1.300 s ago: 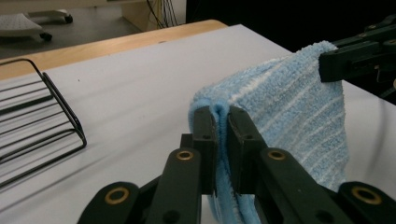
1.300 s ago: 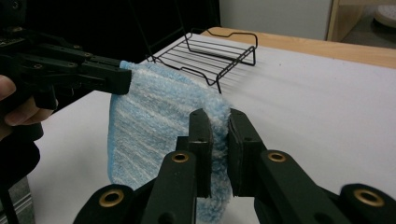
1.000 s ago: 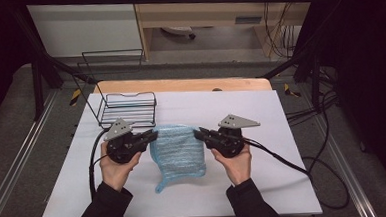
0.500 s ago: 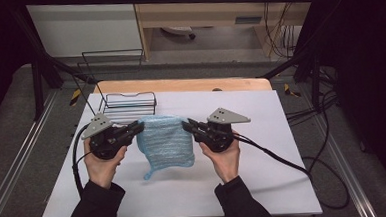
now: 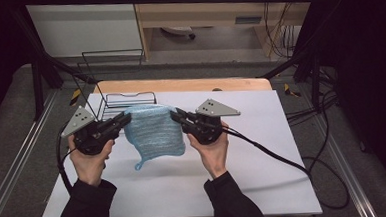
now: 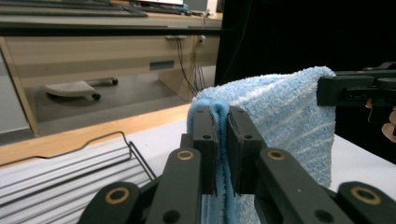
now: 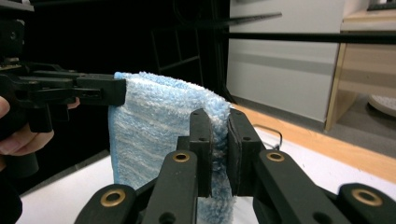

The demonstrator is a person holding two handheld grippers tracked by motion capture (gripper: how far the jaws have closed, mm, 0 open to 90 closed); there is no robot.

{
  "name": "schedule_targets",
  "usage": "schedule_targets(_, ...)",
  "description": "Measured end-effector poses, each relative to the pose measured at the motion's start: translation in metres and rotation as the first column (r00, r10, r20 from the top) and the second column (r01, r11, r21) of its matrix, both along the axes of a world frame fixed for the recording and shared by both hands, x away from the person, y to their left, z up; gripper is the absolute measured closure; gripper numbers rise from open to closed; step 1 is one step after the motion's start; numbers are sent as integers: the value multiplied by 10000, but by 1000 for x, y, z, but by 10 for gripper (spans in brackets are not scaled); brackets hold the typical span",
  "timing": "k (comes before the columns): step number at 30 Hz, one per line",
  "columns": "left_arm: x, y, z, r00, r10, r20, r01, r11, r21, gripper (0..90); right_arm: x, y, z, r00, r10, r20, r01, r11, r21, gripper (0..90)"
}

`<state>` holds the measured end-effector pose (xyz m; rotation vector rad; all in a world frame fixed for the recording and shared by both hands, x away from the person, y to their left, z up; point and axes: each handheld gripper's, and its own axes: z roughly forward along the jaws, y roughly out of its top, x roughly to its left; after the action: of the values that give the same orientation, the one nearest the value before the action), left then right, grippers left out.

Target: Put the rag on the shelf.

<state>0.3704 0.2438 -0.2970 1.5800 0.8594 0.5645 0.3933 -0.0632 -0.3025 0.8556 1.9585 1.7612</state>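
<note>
Holding: a light blue towel (image 5: 154, 130) stretched between my two tongs, lifted above the white surface (image 5: 245, 181), over its far left part.
Left tongs: my left tongs (image 5: 123, 119) are clamped on the towel's upper left corner; in the left gripper view (image 6: 222, 135) the two black jaws stand nearly together with folded blue cloth pinched between them.
Right tongs: my right tongs (image 5: 175, 115) grip the towel's upper right corner; in the right gripper view (image 7: 218, 140) the jaws squeeze a thick fold of the cloth.
Towel: its top edge runs roughly level from one pair of tongs to the other, and the rest hangs down in a soft curve, narrowing to a small loop at the bottom. The cloth is fluffy with paler stripes (image 7: 149, 126). I cannot tell whether its lowest tip touches the surface.
Hands: my left hand (image 5: 91, 156) and right hand (image 5: 210, 150) grip the tool bodies, dark sleeves coming in from the near edge.
Wire rack: a black wire rack (image 5: 115, 100) stands at the far left corner of the surface, just behind the towel.
Cables: black cables (image 5: 273, 154) trail from the right tongs across the surface towards its right edge.
Wooden board: a wooden board (image 5: 190, 85) runs along the far edge.
</note>
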Motion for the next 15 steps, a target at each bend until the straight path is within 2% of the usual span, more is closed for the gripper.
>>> schedule_targets(8,4,20,12,9988,362,324,-351,9988,-337,828,10,24,11,9990,22,443,-33,9997,229,828)
schedule_targets(15,7,32,24,9962,554,669,-517,9971,-558,828,16,36,20,9976,39,698,-60,9995,298,828)
